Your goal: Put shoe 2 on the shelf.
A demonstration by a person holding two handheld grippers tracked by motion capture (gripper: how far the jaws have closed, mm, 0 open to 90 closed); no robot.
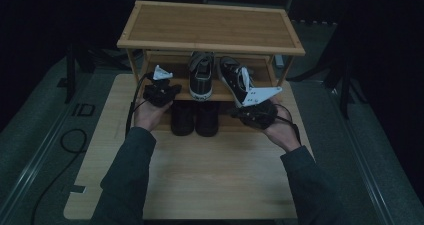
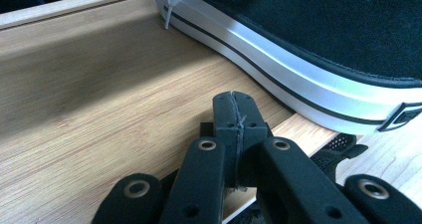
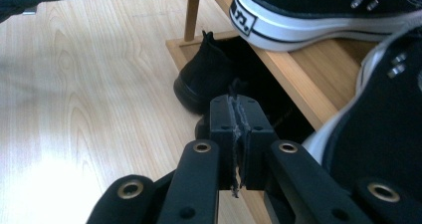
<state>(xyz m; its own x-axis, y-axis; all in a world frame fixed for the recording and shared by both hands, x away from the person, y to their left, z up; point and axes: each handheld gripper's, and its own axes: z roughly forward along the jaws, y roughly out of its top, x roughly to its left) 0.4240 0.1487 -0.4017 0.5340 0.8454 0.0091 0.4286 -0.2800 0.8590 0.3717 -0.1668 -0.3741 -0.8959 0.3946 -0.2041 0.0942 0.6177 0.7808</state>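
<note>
A wooden shoe rack point(image 1: 210, 27) stands at the far side of the table point(image 1: 200, 175). On its middle shelf point(image 2: 99, 94) sit two black sneakers with white soles point(image 1: 201, 75) point(image 1: 232, 77). Two plain black shoes point(image 1: 182, 117) point(image 1: 206, 117) stand on the lowest level. My left gripper point(image 1: 162, 87) point(image 2: 234, 124) is shut and empty at the shelf's left front edge, beside the left sneaker's sole point(image 2: 318, 50). My right gripper point(image 1: 242, 109) point(image 3: 236, 134) is shut and empty, low in front of the right sneaker point(image 3: 383, 134), facing the black shoe point(image 3: 206, 77).
The rack's top board is bare. A rack post point(image 3: 193, 10) rises behind the black shoes. A cable point(image 1: 75, 140) lies on the floor to the left of the table. Bare tabletop point(image 3: 74, 84) stretches in front of the rack.
</note>
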